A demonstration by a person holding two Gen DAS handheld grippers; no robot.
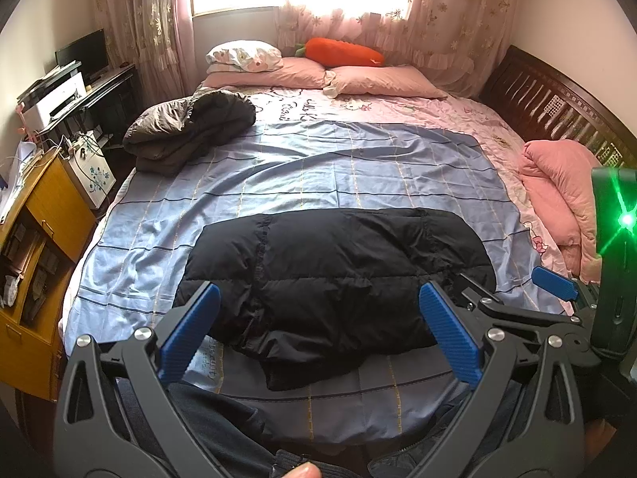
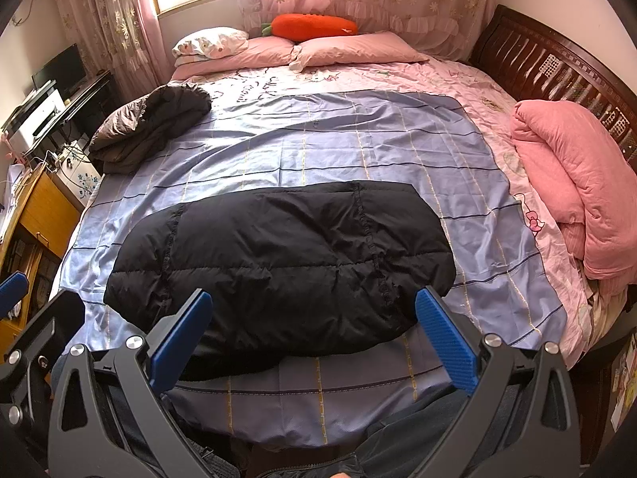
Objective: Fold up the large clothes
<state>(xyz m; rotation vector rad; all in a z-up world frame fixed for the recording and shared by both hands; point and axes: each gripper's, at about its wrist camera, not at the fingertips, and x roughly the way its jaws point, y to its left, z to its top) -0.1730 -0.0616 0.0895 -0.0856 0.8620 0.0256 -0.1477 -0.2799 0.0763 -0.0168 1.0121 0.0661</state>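
Observation:
A black quilted puffer jacket (image 1: 338, 279) (image 2: 278, 263) lies folded into a wide bundle on the blue striped sheet (image 1: 318, 167) (image 2: 338, 151), near the bed's front edge. My left gripper (image 1: 318, 326) hovers open above the jacket's near edge, blue pads wide apart, holding nothing. My right gripper (image 2: 314, 330) is open too, raised over the jacket's near edge and empty. The right gripper's blue fingertip (image 1: 553, 283) and body show at the right of the left wrist view. A corner of the left gripper (image 2: 40, 330) shows at the left of the right wrist view.
A folded grey-brown jacket (image 1: 191, 131) (image 2: 151, 123) sits at the bed's left side. A pink quilt (image 1: 561, 203) (image 2: 577, 183) is piled at the right by the dark headboard (image 2: 557, 75). Pillows (image 1: 326, 75) and an orange carrot plush (image 1: 342, 51) lie at the far end. A wooden cabinet (image 1: 36, 247) stands left.

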